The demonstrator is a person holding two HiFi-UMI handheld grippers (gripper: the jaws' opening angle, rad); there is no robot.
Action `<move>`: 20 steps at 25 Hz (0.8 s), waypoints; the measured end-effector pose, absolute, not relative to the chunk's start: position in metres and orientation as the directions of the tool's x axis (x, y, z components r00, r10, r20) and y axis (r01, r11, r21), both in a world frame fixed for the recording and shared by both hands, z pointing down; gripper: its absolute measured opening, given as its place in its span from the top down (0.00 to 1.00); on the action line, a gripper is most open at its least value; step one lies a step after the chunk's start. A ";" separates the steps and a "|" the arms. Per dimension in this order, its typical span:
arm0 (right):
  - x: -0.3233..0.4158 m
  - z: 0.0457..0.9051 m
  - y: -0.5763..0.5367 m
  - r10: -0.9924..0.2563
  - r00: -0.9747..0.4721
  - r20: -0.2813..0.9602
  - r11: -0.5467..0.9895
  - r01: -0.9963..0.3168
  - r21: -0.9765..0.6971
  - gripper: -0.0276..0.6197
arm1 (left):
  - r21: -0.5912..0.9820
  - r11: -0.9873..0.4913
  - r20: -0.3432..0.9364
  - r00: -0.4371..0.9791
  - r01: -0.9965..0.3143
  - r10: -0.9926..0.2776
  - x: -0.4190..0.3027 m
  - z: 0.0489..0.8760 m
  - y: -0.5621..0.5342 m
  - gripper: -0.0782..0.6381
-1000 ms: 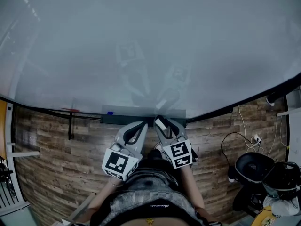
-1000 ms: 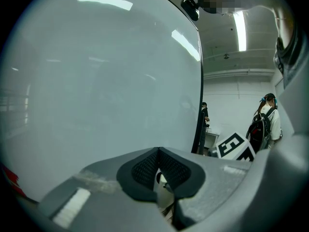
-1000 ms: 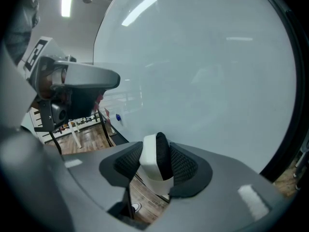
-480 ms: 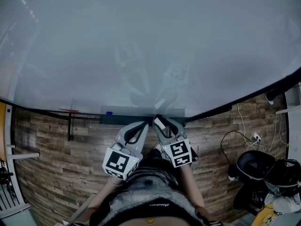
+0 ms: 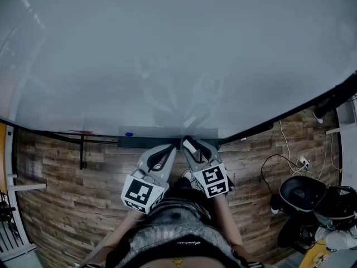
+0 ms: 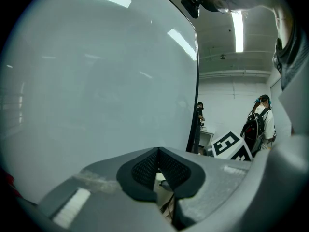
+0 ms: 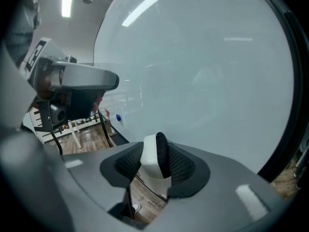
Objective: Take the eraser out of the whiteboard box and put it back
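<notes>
Right gripper (image 7: 154,165) tight on the eraser (image 7: 150,154)

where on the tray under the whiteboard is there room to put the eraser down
Free: the tray stretch between the small blue thing and the left gripper. Crowded: its right part, where the right gripper, fingers just closing on the eraser, sits beside the left.

white-and-black eraser (image 7: 155,154), upright, pinched between fingers (image 7: 184,166), seemingly over dark whiteboard box (image 5: 144,141)
</notes>
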State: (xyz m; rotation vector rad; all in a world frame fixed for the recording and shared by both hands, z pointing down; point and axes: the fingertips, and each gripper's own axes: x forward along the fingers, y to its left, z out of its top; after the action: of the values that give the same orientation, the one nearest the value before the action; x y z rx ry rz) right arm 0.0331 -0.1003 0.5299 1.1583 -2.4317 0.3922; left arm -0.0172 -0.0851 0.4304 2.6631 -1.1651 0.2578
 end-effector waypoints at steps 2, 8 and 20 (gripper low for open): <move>0.033 0.525 -0.100 -0.672 -0.569 0.474 0.612 -0.787 -0.077 0.71 | 0.134 -0.662 0.246 0.672 -0.737 -0.699 -0.018 0.429 -0.085 0.89; 0.032 0.510 -0.093 -0.675 -0.575 0.462 0.622 -0.780 -0.063 0.71 | 0.145 -0.666 0.241 0.679 -0.732 -0.694 -0.018 0.429 -0.079 0.89; 0.033 0.472 -0.083 -0.683 -0.591 0.429 0.645 -0.764 -0.026 0.71 | 0.159 -0.668 0.245 0.684 -0.727 -0.687 -0.017 0.429 -0.074 0.89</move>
State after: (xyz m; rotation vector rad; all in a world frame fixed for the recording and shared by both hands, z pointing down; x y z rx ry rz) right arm 0.0326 -0.0828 0.4720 1.1452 -2.4846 0.2921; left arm -0.0170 -0.0739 0.4287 2.6540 -1.1342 0.2405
